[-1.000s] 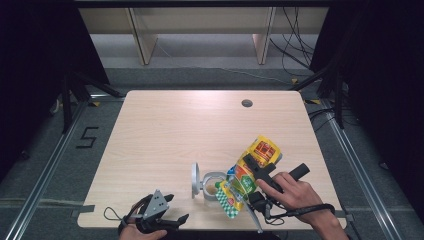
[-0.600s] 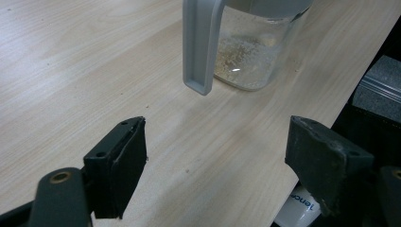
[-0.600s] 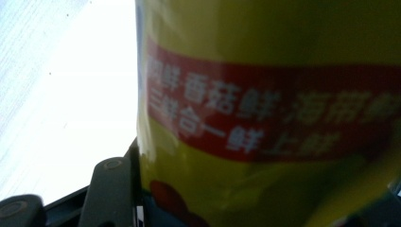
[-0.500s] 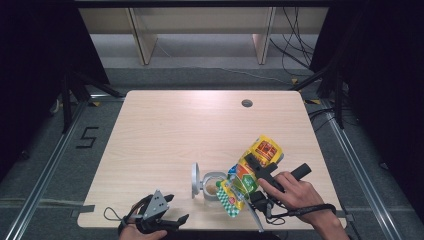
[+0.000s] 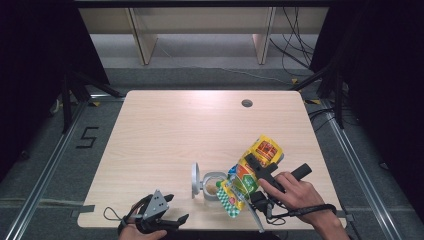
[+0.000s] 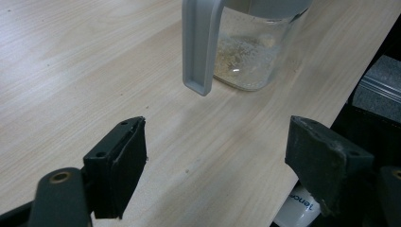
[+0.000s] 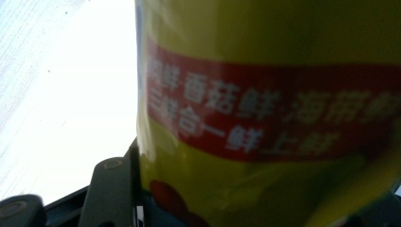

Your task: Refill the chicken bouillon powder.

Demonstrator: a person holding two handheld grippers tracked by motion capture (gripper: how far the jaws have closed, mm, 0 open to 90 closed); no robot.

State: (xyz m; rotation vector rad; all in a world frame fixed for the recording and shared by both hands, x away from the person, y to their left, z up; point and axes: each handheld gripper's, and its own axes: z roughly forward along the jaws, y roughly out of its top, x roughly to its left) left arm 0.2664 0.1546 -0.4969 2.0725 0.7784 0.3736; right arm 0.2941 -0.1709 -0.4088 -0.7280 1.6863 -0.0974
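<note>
A small glass jar point(image 5: 214, 184) stands near the table's front edge, its grey flip lid point(image 5: 195, 180) hinged open to the left. My right gripper point(image 5: 254, 165) is shut on a yellow printed bag point(image 5: 267, 147), which is tilted with its lower end over the jar's mouth. In the right gripper view the bag point(image 7: 269, 118) shows a red band with white characters. My left gripper point(image 5: 160, 216) rests open at the front edge, left of the jar. In its own view my left gripper point(image 6: 217, 165) faces the jar point(image 6: 246, 56), which has pale granules at its bottom, and the grey lid point(image 6: 201, 47).
The wooden table point(image 5: 165, 130) has a round cable hole point(image 5: 246, 103) at the back right. Its front edge point(image 6: 307, 118) runs close beside the jar. Shelf legs and cables point(image 5: 295, 45) lie on the floor beyond the table.
The bag and my right gripper have shifted very slightly to the right over the jar. My left gripper has stayed where it was.
</note>
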